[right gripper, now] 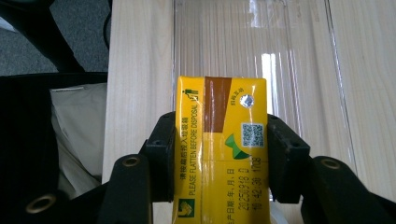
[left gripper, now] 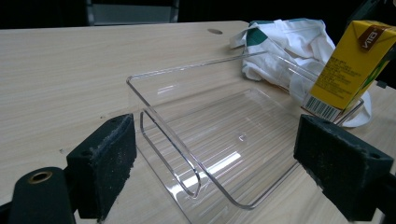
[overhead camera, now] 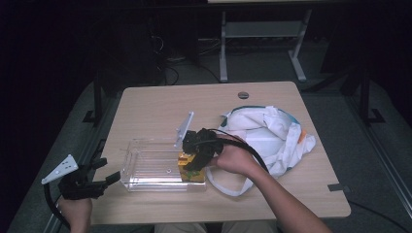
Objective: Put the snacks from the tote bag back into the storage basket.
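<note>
The yellow drink carton (right gripper: pixel 220 144) sits clamped between the two black jaws of the right gripper (right gripper: pixel 219 158), pads pressing on both of its narrow sides. In the high view the carton (overhead camera: pixel 190 167) is at the right end of the clear plastic tray (overhead camera: pixel 145 167), tilted, with the right gripper (overhead camera: pixel 197 153) over it and the person's right hand (overhead camera: pixel 235 158) behind. In the left gripper view the carton (left gripper: pixel 350 65) leans above the tray's far right corner; whether it touches the tray floor cannot be told. The tray (left gripper: pixel 196 135) lies on the near left part of the wooden table (overhead camera: pixel 160 104). Just right of the tray lies a white cloth bag (overhead camera: pixel 269 136). The left gripper (overhead camera: pixel 94 182) rests at the table's near left edge, jaws apart and holding nothing, pointed at the tray's left end.
</note>
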